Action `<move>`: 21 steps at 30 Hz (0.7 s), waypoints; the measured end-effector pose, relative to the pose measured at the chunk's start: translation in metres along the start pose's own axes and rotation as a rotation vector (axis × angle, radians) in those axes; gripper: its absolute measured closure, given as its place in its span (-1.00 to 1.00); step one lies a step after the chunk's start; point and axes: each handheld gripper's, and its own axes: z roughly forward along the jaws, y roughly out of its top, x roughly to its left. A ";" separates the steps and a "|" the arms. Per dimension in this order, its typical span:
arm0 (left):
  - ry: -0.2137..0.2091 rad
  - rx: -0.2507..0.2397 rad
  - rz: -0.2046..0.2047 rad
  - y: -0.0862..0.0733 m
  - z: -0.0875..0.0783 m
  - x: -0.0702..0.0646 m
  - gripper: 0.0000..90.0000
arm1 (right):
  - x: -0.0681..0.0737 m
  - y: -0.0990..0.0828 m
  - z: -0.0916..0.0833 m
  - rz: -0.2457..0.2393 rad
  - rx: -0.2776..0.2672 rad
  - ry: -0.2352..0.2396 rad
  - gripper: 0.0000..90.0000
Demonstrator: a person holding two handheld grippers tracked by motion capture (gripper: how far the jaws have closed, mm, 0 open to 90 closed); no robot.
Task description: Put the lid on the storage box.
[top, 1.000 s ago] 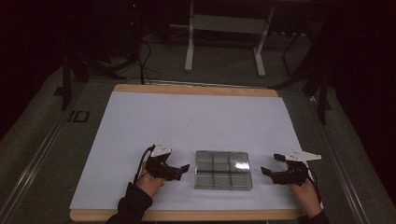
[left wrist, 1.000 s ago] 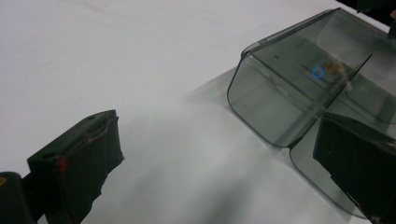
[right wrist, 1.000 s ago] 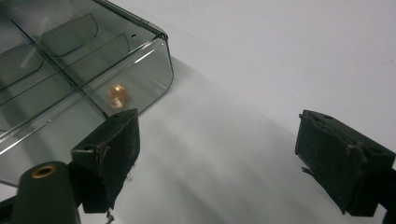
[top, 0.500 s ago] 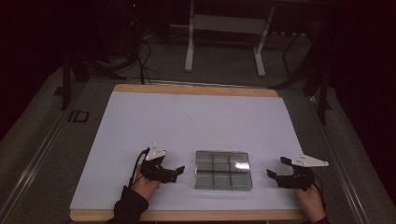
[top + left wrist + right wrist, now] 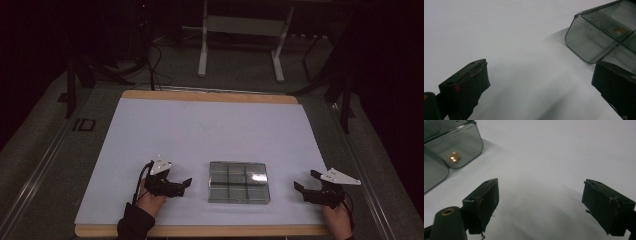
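A clear smoky plastic box (image 5: 239, 182) with several compartments lies shut and flat on the white sheet near the table's front edge. My left gripper (image 5: 186, 186) rests to its left, open, with nothing between the jaws; the box's corner (image 5: 596, 37) sits just ahead of its right jaw. My right gripper (image 5: 303, 183) is off to the box's right, apart from it, open and empty too. Its own view has the box's corner (image 5: 454, 147) at the upper left. A hand holds each gripper from below.
The white sheet (image 5: 210, 135) covers a wooden board (image 5: 210, 96) on a grey table. Behind the table stand a metal frame's legs (image 5: 202, 45) and dark cables (image 5: 155, 55) on the floor. Broad bare sheet lies beyond the box.
Both grippers have drawn back toward the front edge. The right one has moved farther right, away from the box. The box has not moved.
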 end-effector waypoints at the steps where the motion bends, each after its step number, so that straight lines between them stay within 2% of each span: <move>1: 0.003 -0.001 0.001 0.000 0.000 -0.001 -0.97 | 0.000 0.000 0.000 0.005 -0.005 -0.009 -0.69; 4: 0.012 -0.002 0.009 -0.001 0.000 -0.002 -0.97 | 0.000 -0.001 -0.001 0.011 -0.011 -0.021 -0.69; 10: 0.043 -0.022 0.001 -0.002 -0.001 -0.003 -0.97 | 0.000 -0.002 -0.002 0.033 -0.026 -0.064 -0.68; 13: 0.078 -0.033 0.001 -0.003 -0.002 -0.005 -0.97 | 0.001 -0.001 0.000 0.038 -0.006 -0.103 -0.69; 21: 0.116 -0.046 -0.026 -0.003 -0.003 -0.004 -0.96 | 0.000 -0.001 0.002 0.069 0.010 -0.161 -0.69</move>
